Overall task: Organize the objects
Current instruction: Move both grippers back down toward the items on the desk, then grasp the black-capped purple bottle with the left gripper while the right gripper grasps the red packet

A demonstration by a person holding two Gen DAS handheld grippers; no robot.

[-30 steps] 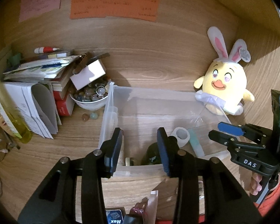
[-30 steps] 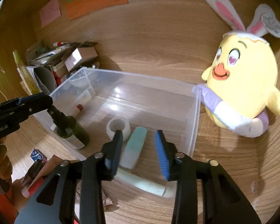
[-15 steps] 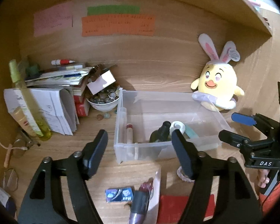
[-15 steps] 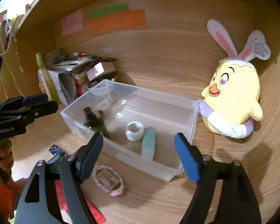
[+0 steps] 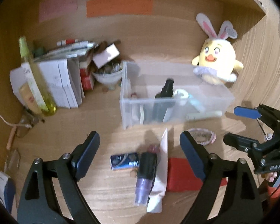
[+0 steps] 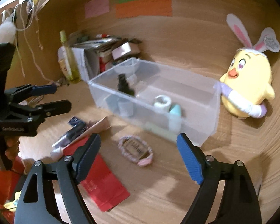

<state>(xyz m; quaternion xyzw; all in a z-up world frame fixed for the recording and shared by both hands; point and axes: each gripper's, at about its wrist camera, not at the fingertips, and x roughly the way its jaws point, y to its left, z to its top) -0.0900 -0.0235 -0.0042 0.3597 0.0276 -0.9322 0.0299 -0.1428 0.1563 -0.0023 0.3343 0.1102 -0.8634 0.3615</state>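
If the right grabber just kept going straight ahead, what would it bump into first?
Probably the pink bracelet lying on the desk, just ahead between the opening, empty jaws of the right gripper. The clear box sits farther behind it. Depth is hard to judge.

The clear box (image 6: 205, 128) is open on top, though a dark bottle (image 6: 125, 86) stands upright inside. In front of it the desk (image 6: 177, 196) is littered (battery (image 5: 124, 161), red packet (image 6: 100, 183), bracelet (image 6: 135, 150)). Bare wood lies to the right, short of the plush chick (image 6: 246, 85).
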